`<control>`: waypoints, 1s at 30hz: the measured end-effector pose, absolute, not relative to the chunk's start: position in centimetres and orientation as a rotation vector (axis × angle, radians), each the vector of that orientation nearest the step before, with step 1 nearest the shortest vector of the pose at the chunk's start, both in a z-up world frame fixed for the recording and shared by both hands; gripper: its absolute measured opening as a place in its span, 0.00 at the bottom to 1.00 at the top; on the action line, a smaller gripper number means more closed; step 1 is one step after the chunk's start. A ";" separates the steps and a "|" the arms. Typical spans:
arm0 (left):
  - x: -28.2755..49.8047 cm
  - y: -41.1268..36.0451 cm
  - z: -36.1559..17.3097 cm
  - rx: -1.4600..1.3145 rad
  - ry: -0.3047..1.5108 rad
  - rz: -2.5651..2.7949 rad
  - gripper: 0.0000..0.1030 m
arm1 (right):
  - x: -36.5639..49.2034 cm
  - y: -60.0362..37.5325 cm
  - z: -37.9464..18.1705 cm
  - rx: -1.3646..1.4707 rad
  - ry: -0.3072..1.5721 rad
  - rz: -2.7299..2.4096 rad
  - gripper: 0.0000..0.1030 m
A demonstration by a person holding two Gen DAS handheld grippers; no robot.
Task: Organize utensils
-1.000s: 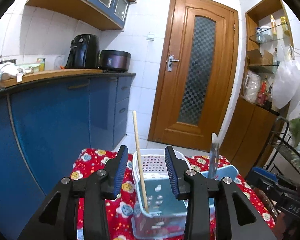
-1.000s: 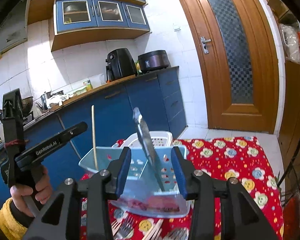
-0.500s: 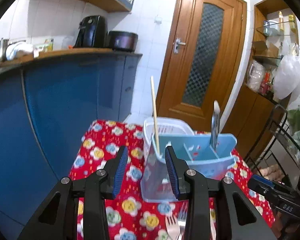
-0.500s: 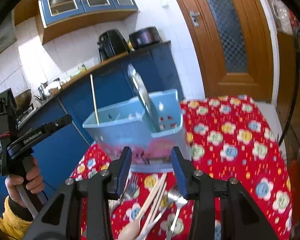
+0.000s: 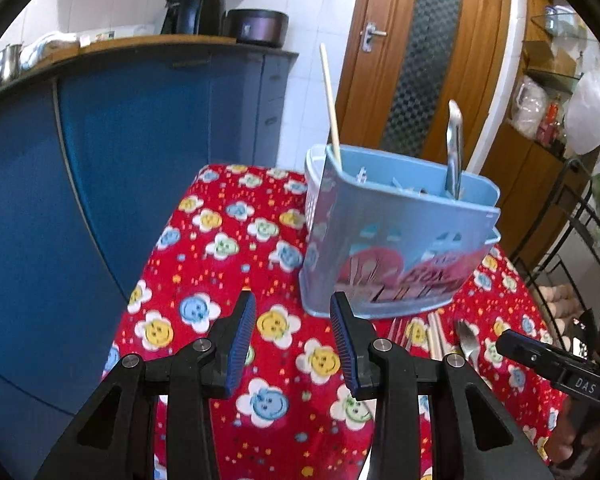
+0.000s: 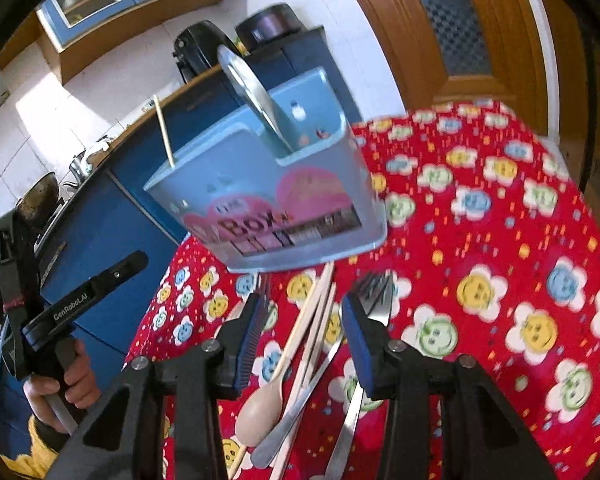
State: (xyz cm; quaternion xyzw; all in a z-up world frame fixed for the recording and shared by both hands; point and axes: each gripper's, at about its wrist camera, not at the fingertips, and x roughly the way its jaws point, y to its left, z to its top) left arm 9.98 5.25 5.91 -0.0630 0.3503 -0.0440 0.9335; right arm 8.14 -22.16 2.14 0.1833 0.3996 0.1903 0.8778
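Note:
A light blue utensil holder (image 5: 396, 240) (image 6: 276, 204) stands on the red flowered tablecloth. A wooden chopstick (image 5: 330, 104) (image 6: 163, 132) and a metal utensil (image 5: 455, 148) (image 6: 256, 96) stand in it. In front of it lie a wooden spoon (image 6: 278, 372), chopsticks (image 6: 312, 328), a metal spoon (image 6: 300, 404) and a fork (image 6: 374, 300); the fork also shows in the left wrist view (image 5: 470, 342). My left gripper (image 5: 294, 344) is open and empty, short of the holder. My right gripper (image 6: 306, 336) is open and empty over the loose utensils.
A white basket (image 5: 312, 184) sits behind the holder. Blue kitchen cabinets (image 5: 100, 160) stand left of the table, a wooden door (image 5: 420, 56) beyond, a wire rack (image 5: 572, 216) at right. The tablecloth (image 6: 500, 240) spreads bare to the right.
Both grippers have pulled back and down from the holder. The loose utensils on the cloth have come into view under the right gripper.

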 end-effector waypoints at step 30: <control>9.5 3.4 2.1 -0.095 0.842 -0.108 0.38 | 11.5 -22.7 -3.0 0.551 0.950 0.375 0.06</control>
